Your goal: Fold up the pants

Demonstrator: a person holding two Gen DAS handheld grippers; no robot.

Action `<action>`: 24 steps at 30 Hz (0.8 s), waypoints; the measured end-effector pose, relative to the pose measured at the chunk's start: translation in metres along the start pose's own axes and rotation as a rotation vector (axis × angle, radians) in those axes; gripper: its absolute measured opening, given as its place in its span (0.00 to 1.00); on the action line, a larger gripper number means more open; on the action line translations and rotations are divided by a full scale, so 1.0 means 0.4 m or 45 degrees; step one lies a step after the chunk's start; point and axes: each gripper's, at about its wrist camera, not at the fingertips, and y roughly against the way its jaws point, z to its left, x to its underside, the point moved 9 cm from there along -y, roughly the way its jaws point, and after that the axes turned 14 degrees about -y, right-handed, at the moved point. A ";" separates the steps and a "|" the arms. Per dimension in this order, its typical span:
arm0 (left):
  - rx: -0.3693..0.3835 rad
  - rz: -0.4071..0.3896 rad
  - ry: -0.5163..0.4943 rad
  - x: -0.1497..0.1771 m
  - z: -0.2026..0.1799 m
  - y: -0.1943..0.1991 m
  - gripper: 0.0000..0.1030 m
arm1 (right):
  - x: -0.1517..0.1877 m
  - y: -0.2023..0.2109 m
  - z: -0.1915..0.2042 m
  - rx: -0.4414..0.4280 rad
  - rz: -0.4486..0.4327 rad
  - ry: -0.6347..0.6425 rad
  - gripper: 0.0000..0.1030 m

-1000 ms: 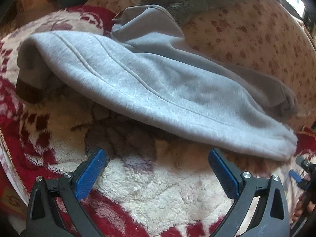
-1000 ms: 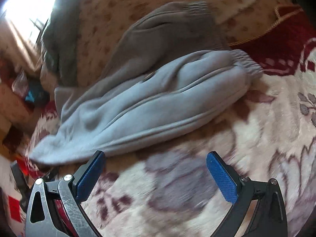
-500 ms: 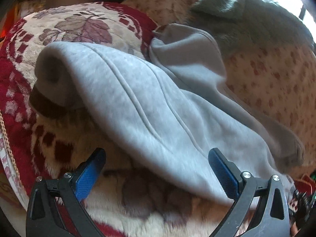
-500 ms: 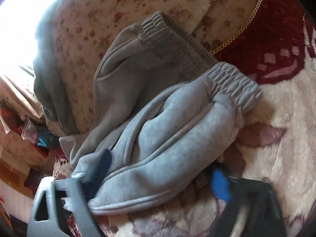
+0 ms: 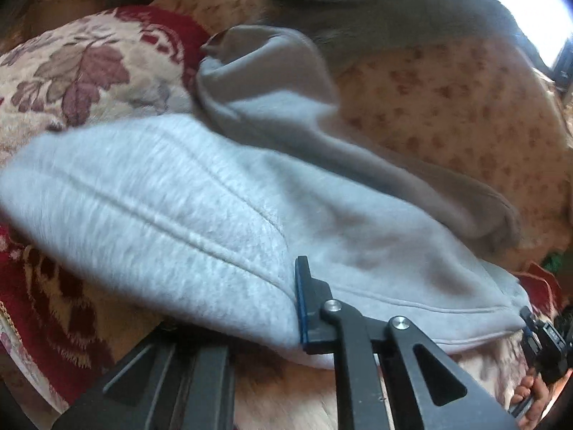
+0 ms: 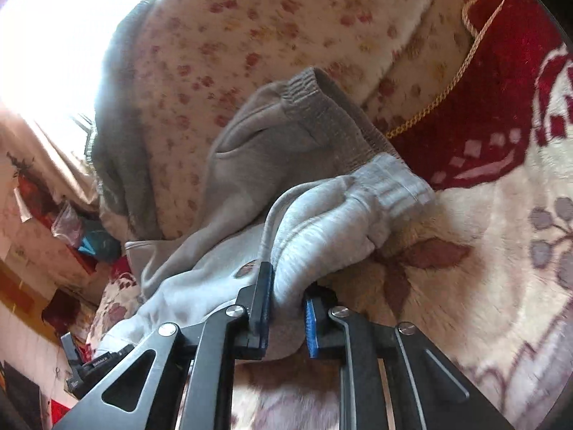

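Observation:
Light grey sweatpants lie across a floral red and cream blanket, one leg over the other. My left gripper is shut on the near edge of the upper leg; its left finger is hidden under the cloth. In the right wrist view the pants show ribbed elastic ends. My right gripper is shut on a bunched fold of the pants, blue pads on both sides of the cloth.
The red and cream blanket covers the bed. A pink spotted cover lies behind, with a dark grey garment on it. A bright window is at the far side. The other gripper shows at the edge.
Both grippers moved forward onto the pants and closed on the cloth. They were open and short of the near edge one second ago.

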 end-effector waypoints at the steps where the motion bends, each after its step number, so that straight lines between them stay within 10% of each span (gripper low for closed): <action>1: 0.007 0.001 -0.017 0.007 -0.010 0.010 0.10 | 0.004 0.016 0.002 -0.004 0.001 0.008 0.15; 18: 0.070 0.089 -0.002 0.189 -0.009 0.105 0.12 | 0.187 0.255 -0.068 0.043 0.147 0.095 0.17; 24: -0.054 -0.025 0.173 0.192 0.073 0.173 0.59 | 0.160 0.265 -0.108 0.128 0.122 -0.023 0.50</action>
